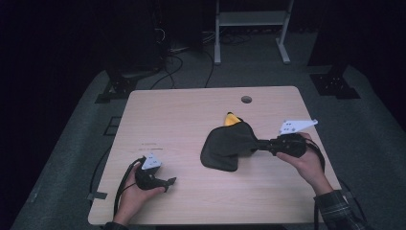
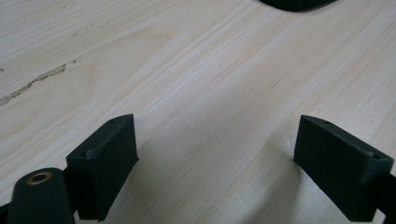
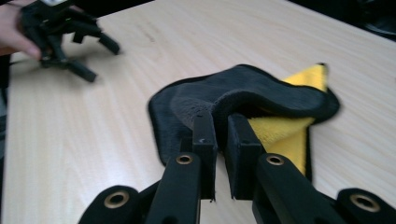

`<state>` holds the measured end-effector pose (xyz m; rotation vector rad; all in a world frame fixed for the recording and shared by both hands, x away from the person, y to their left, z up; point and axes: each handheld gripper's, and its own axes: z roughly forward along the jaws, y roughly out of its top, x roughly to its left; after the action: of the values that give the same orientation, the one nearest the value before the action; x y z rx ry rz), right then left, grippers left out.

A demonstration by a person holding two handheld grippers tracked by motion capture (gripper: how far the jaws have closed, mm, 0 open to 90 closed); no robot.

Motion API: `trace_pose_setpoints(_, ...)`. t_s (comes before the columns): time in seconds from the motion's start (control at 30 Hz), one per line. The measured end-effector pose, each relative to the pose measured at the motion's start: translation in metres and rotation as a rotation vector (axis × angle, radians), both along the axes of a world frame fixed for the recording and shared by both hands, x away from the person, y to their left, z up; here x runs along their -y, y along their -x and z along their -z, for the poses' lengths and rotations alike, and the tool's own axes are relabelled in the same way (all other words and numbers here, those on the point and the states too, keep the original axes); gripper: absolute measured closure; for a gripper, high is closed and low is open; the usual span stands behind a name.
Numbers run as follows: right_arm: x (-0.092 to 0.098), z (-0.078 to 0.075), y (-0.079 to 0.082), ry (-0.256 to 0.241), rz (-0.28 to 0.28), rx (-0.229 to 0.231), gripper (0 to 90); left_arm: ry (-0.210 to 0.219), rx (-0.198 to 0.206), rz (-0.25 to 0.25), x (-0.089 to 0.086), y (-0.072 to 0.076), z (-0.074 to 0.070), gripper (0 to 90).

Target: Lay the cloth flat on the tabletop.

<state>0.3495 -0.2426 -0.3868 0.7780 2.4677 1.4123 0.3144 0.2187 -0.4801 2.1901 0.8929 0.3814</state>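
One cloth (image 1: pixel 225 146) edge is pinched by R gripper (image 3: pixel 219 135) jaws, lifted | L gripper (image 2: pixel 215 154) jaws spread, empty, well apart on table (image 1: pixel 191 110) | cloth lies fwd-right of L jaws; R nearer.

The table (image 1: pixel 191 115) is a light wooden top with rounded corners and a fine straight grain; a round cable hole (image 1: pixel 246 99) sits near its far edge, right of the middle; a faint dark scuff mark (image 1: pixel 152 143) shows on the left half. A black cloth (image 1: pixel 225 146) with a yellow underside lies right of centre, its far edge folded so a yellow corner (image 1: pixel 231 118) peeks out toward the far side; in the right gripper view the yellow lining (image 3: pixel 289 135) shows beneath the lifted black edge. The near left holds a hand with a gripper (image 1: pixel 155 179) resting on the wood.
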Motion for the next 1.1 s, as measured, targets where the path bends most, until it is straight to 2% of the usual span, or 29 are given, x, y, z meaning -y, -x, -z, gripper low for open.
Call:
trace_pose_setpoints(0.23, -0.03, 0.014, 0.01, 0.029, -0.113, -0.045, 82.5, 0.004, 0.002, 0.0, 0.0, 0.001, 0.0, 12.7)
trace_pose_setpoints(0.43, -0.053, 0.036, 0.026, 0.083, -0.203, -0.109, 82.5, 0.002, 0.005, 0.001, 0.0, 0.001, 0.001, 12.7)
trace_pose_setpoints(0.7, -0.066, 0.06, 0.045, 0.142, -0.286, -0.181, 82.1, -0.001, 0.006, 0.002, 0.0, 0.001, 0.001, 12.7)
trace_pose_setpoints(0.73, -0.066, 0.062, 0.046, 0.149, -0.288, -0.19, 81.0, -0.001, 0.007, 0.002, 0.0, 0.001, 0.001, 12.7)
trace_pose_setpoints(0.8, -0.064, 0.061, 0.046, 0.129, -0.29, -0.187, 77.9, -0.003, 0.008, 0.001, 0.0, 0.001, 0.001, 12.7)
trace_pose_setpoints(0.97, -0.05, 0.044, 0.043, 0.064, -0.259, -0.147, 65.4, -0.007, 0.012, 0.003, 0.001, 0.001, 0.001, 12.7)
trace_pose_setpoints(1.1, -0.035, 0.036, 0.034, 0.039, -0.183, -0.116, 61.6, -0.005, 0.015, 0.003, 0.001, 0.001, 0.001, 12.7)
